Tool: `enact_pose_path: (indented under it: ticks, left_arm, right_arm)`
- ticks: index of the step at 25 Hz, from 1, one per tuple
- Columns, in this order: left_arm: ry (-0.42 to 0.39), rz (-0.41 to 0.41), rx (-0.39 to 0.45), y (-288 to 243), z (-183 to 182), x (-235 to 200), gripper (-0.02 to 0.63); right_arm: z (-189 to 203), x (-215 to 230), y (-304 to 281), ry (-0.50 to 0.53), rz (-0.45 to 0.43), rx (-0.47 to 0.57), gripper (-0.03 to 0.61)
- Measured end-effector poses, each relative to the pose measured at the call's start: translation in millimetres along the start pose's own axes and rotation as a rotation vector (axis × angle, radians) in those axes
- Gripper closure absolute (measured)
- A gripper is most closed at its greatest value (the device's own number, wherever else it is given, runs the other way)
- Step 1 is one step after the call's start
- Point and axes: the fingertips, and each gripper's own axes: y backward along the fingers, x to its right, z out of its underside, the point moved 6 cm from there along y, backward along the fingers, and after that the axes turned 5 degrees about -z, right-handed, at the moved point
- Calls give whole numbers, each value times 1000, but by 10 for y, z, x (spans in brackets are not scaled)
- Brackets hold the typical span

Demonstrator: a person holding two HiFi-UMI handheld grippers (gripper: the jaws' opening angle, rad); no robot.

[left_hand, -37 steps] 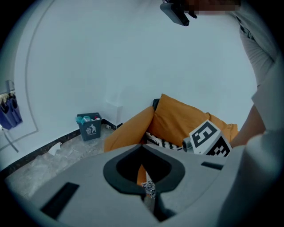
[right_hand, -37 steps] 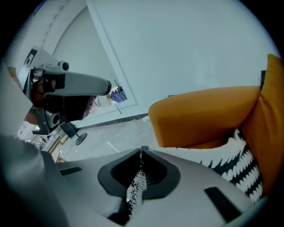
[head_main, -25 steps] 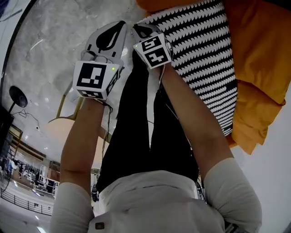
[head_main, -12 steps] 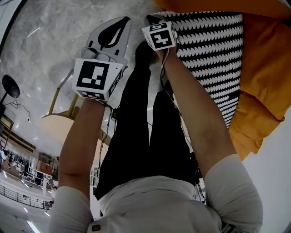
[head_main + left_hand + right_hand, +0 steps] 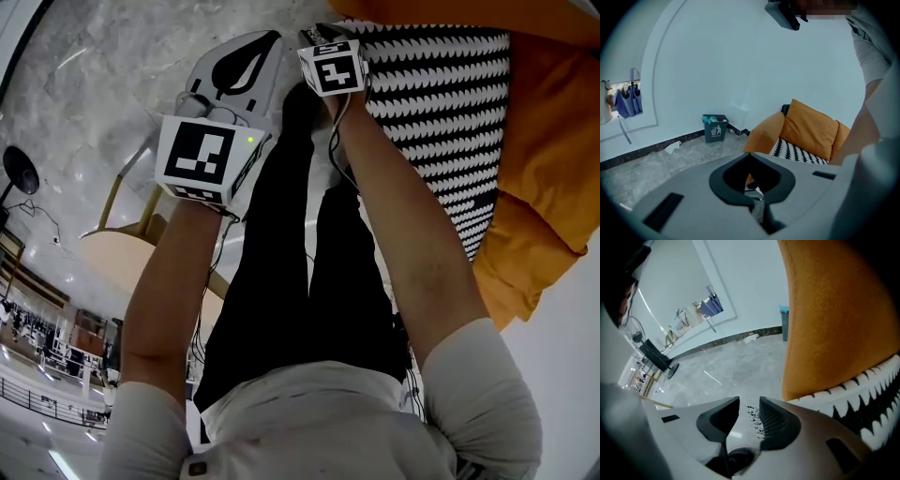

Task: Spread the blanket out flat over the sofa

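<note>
Evidently the blanket, black-and-white patterned, lies on the seat of the orange sofa. What shows of it looks smooth, its long axis running along the seat. Its near corner sits just beside the right gripper, off to that gripper's right and a little ahead. The jaws there have just been opening and stand apart, with neither pad pressing on anything. Any further tug or smoothing would go toward that side, and the right hand is the nearer one. The left gripper hangs over the floor beside it, tips closed together on nothing.

A pale, dark-specked patch shows in the right jaws' gap, and I cannot tell whether it is floor or blanket edge. The blanket's far end is cut off at the top of the head view, and the right forearm covers part of its near edge.
</note>
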Motion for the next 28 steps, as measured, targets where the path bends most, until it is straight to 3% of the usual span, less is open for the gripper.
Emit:
enact_pose_path:
  ticks: [12, 21, 28]
  left_arm:
    - [-12, -25, 22, 549, -246, 346, 604]
    - [-40, -50, 96, 1276, -877, 1029, 604]
    - [-66, -69, 167, 2018, -1442, 1575, 604]
  right_arm:
    - [-307, -468, 1110, 37, -27, 173, 417]
    - [-281, -857, 2766, 176, -33, 258, 417]
    - [-397, -1168, 4311, 273, -18, 402, 419]
